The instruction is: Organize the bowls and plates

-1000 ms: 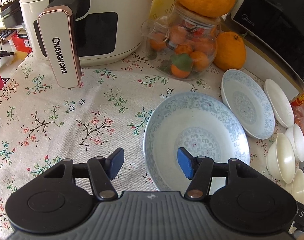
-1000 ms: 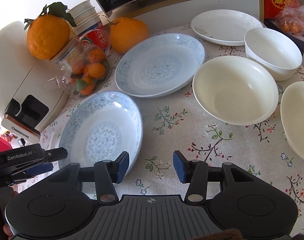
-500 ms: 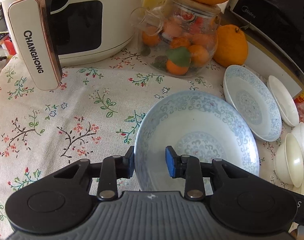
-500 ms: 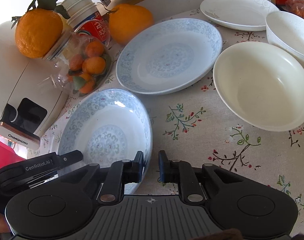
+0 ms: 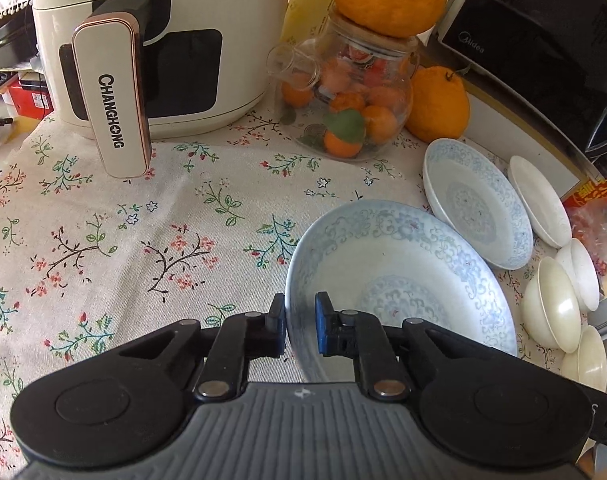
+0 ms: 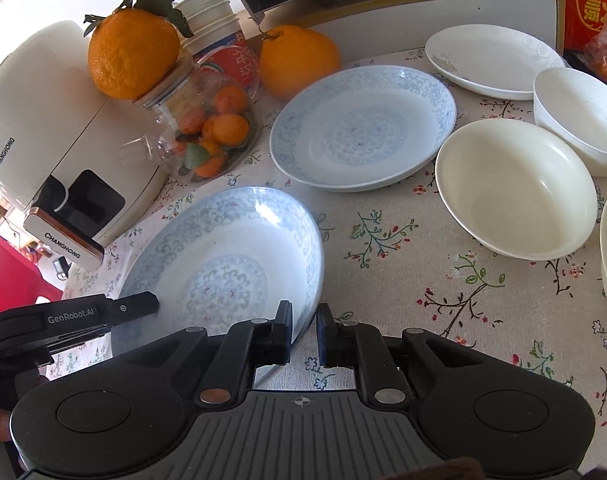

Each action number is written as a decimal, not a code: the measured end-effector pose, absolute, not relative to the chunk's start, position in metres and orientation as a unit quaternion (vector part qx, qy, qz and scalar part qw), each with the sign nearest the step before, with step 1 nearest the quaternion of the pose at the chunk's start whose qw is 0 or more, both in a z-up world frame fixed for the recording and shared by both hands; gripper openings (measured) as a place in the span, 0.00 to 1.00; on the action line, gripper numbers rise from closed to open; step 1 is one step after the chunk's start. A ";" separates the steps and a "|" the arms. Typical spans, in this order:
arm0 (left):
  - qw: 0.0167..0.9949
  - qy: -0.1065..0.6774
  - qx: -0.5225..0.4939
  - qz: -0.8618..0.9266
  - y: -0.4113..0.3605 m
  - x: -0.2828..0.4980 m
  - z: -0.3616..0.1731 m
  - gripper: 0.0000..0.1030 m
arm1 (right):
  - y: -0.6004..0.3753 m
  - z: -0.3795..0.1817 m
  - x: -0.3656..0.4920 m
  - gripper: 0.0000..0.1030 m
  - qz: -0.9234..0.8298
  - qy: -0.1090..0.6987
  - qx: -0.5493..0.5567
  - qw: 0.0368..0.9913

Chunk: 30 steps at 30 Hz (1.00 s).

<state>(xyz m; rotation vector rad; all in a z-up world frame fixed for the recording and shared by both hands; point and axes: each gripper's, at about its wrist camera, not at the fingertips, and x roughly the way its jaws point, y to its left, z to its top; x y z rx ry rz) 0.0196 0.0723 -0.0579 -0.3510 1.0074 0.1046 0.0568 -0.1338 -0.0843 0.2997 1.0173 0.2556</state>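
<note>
A blue-patterned plate (image 5: 399, 276) is tilted up off the flowered tablecloth; it also shows in the right wrist view (image 6: 223, 264). My left gripper (image 5: 300, 326) is shut on its near rim. My right gripper (image 6: 304, 330) is shut on its right rim. A second blue-patterned plate (image 6: 363, 128) lies flat behind it, also seen in the left wrist view (image 5: 475, 204). A white plate (image 6: 491, 60) and cream bowls (image 6: 515, 188) sit to the right.
A cream air fryer (image 5: 155, 48) stands at the back left. A glass jar of small oranges (image 5: 351, 100) with a big orange on top, a loose orange (image 6: 297, 60) and a microwave (image 5: 543, 40) line the back. A white bowl (image 6: 579, 120) sits far right.
Both grippers closed from open onto the near blue-patterned plate's rim, and the plate has tipped up off the cloth.
</note>
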 end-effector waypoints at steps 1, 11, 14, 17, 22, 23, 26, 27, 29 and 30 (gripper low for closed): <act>0.860 0.480 -0.167 0.049 0.071 0.018 -0.057 0.12 | -0.134 -0.083 0.055 0.12 0.120 0.482 0.141 0.857; 0.868 0.467 -0.166 0.034 0.064 -0.004 -0.043 0.12 | -0.141 -0.068 0.033 0.12 0.120 0.466 0.127 0.867; 0.870 0.464 -0.164 0.029 0.063 -0.014 -0.038 0.12 | -0.141 -0.066 0.022 0.12 0.124 0.472 0.119 0.864; 0.872 0.462 -0.160 0.023 0.062 -0.027 -0.034 0.12 | -0.140 -0.065 0.008 0.13 0.132 0.476 0.103 0.863; 0.872 0.464 -0.157 0.013 0.059 -0.050 -0.037 0.12 | -0.142 -0.066 -0.012 0.14 0.143 0.487 0.086 0.857; 0.871 0.467 -0.155 0.011 0.058 -0.053 -0.039 0.12 | -0.142 -0.067 -0.016 0.14 0.144 0.488 0.080 0.857; 0.866 0.476 -0.152 0.008 0.056 -0.064 -0.049 0.12 | -0.138 -0.069 -0.027 0.14 0.145 0.489 0.058 0.858; 0.865 0.478 -0.150 0.008 0.056 -0.067 -0.052 0.12 | -0.137 -0.069 -0.031 0.14 0.147 0.489 0.051 0.859; 0.864 0.480 -0.149 0.008 0.057 -0.072 -0.056 0.12 | -0.133 -0.070 -0.036 0.14 0.148 0.488 0.041 0.859; 0.864 0.481 -0.148 0.009 0.057 -0.074 -0.058 0.12 | -0.132 -0.070 -0.038 0.14 0.148 0.488 0.038 0.859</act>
